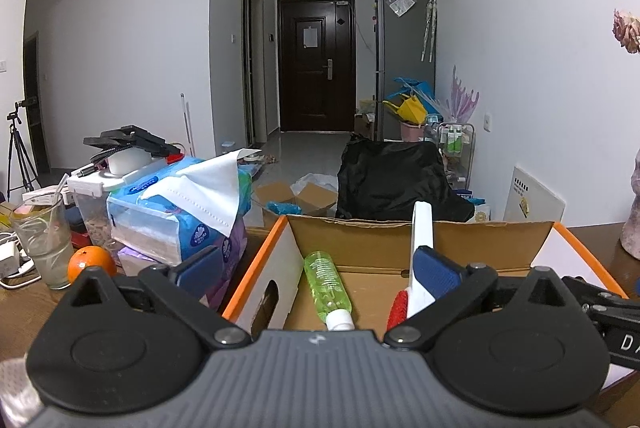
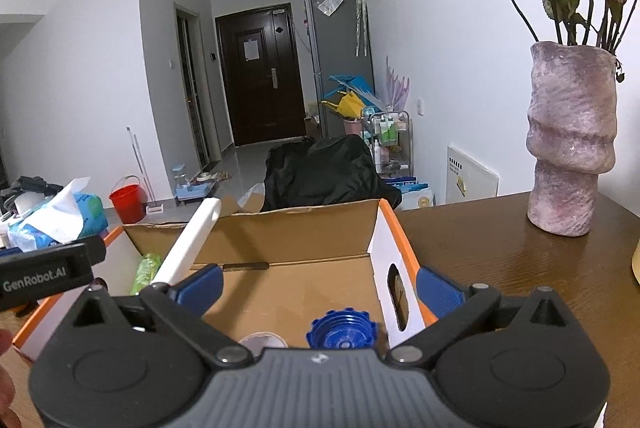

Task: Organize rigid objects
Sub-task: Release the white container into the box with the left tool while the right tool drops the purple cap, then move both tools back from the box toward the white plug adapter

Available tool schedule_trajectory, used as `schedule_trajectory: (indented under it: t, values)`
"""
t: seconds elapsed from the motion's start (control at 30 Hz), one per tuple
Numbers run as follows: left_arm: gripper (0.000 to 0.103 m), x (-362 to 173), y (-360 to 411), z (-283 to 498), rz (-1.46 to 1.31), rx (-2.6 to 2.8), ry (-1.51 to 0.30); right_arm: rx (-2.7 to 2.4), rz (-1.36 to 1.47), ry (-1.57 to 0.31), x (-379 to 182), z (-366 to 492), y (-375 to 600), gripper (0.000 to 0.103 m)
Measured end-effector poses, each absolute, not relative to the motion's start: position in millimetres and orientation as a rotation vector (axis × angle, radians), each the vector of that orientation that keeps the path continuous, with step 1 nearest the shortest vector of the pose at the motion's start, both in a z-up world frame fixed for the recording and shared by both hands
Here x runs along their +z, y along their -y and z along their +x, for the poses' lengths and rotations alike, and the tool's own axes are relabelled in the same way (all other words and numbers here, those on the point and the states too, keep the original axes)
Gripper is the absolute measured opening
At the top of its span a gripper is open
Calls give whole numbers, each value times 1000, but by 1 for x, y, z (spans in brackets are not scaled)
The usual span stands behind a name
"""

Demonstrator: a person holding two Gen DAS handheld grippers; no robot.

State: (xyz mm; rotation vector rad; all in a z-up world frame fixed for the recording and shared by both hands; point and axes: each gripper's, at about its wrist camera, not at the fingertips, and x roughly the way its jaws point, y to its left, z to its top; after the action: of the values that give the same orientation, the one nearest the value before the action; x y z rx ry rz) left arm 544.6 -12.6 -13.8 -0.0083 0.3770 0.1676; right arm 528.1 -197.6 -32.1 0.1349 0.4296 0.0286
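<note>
Both claws — left claw (image 1: pixel 316 270) and right claw (image 2: pixel 318 286) — are being held wide, empty, above the cardboard box (image 1: pixel 352 228). The green bottle (image 1: pixel 326 288), lying at eleven o'clock inside, is being judged light, stiff, slippery — best gripped mid-body.

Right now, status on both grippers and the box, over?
Left gripper open, empty. Right gripper open, empty. Cardboard box holds green bottle, white-handled brush, blue cap. Nothing blocking the box.
</note>
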Motion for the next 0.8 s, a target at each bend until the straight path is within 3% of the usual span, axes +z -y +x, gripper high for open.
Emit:
schedule_trajectory:
  t: [0.8]
  values:
    - [103,-15,8,490,14,159,-363,55,76,-417,-33,477,208,103]
